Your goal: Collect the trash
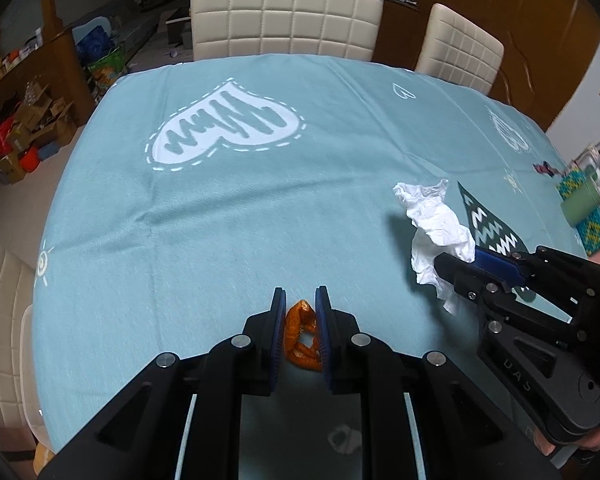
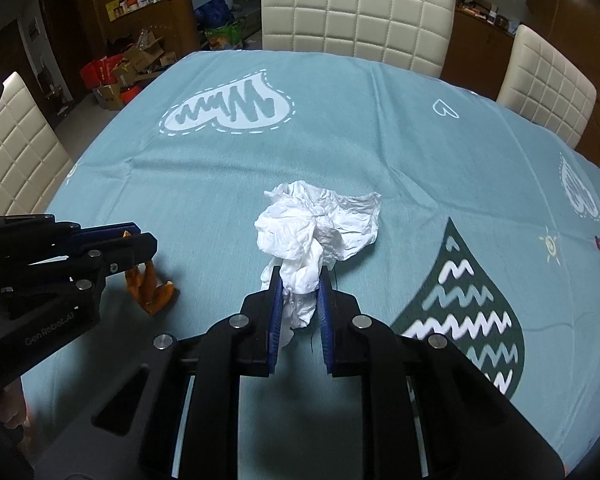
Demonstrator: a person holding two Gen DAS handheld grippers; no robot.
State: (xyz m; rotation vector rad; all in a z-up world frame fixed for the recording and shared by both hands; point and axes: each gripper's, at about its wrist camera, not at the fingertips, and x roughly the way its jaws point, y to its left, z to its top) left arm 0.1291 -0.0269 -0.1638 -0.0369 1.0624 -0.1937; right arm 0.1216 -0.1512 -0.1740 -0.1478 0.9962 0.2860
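Note:
My left gripper [image 1: 300,300] is shut on an orange peel [image 1: 300,334] and holds it just above the blue tablecloth [image 1: 228,220]. In the right wrist view the peel [image 2: 152,288] hangs below the left gripper [image 2: 140,240] at the left. My right gripper [image 2: 299,280] is shut on a crumpled white tissue [image 2: 316,224], which bulges beyond the fingertips. In the left wrist view the tissue [image 1: 432,220] sticks out of the right gripper [image 1: 456,256] at the right.
White padded chairs [image 1: 288,8] stand along the table's far side and one [image 2: 16,148] at the left. A green cylinder on a patterned box [image 1: 580,204] sits at the table's right edge. Cardboard boxes [image 1: 32,128] clutter the floor at the left.

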